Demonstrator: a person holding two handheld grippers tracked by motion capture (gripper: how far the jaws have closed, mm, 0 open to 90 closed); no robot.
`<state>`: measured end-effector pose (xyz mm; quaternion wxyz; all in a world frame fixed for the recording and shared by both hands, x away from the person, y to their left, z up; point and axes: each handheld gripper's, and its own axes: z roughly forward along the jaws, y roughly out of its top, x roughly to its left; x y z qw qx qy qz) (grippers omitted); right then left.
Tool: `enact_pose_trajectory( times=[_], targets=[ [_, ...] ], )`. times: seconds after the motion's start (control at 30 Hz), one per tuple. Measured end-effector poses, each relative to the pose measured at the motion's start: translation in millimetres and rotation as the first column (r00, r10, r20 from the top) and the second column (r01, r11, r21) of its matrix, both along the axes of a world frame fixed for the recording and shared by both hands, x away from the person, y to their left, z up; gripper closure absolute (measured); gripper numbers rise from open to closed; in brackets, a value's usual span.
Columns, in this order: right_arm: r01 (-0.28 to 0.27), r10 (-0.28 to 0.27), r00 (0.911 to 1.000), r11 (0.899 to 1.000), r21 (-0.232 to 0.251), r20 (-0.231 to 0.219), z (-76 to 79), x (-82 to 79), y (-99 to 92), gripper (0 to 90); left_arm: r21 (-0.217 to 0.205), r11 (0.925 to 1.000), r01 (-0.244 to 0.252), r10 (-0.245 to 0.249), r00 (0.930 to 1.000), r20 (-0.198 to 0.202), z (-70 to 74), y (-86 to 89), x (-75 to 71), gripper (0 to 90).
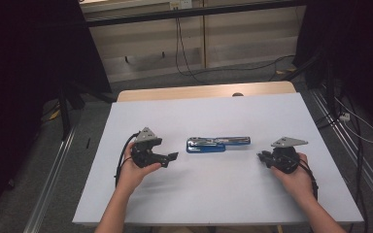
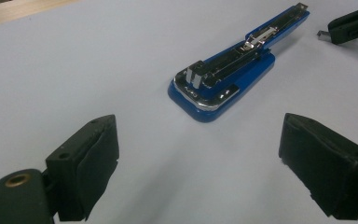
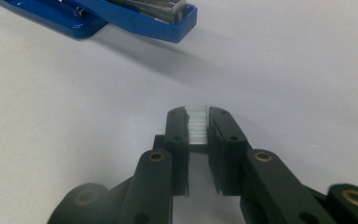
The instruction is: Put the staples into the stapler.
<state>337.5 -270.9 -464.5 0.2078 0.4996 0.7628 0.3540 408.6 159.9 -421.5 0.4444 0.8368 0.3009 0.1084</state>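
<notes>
Lying crosswise between both grippers, the opened stapler [image 1: 217, 143] faced the left gripper [image 2: 200, 158], jaws apart; the right gripper [image 3: 198, 122] pinched what was probably a staple strip [image 3: 197, 126].

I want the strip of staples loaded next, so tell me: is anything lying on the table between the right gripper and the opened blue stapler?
Nothing visible. The right gripper, shut on a silvery strip of staples, faces the opened blue metal stapler across bare white table. The open left gripper sits on the stapler's other side.
</notes>
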Motion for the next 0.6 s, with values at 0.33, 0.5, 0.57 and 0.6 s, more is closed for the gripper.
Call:
enact_pose_trajectory(
  times=[0.33, 0.5, 0.57, 0.6],
  targets=[
    [0.001, 0.000, 0.9999, 1.000, 0.010, -0.014, 0.3, 3.2, 2.2, 74.0, -0.012, 0.9999, -0.006, 0.006, 1.0000, -0.005, 0.4, 0.6, -0.5, 12.2],
    [-0.009, 0.009, 0.9998, 1.000, 0.005, -0.016, 0.4, 5.2, 1.9, 79.0, -0.007, 0.9999, -0.009, 0.009, 1.0000, 0.002, 1.0, 1.6, -1.0, 12.2],
    [-0.021, 0.021, 0.9997, 1.000, -0.008, -0.009, 0.5, 5.3, 2.1, 79.1, -0.008, 0.9999, -0.009, 0.009, 0.9999, 0.005, 1.4, 1.9, -1.0, 12.2],
    [-0.025, 0.025, 0.9996, 1.000, -0.010, -0.008, 0.5, 5.5, 1.9, 79.1, -0.012, 0.9999, -0.009, 0.009, 1.0000, 0.002, 1.4, 1.7, -1.2, 12.2]
  ],
)
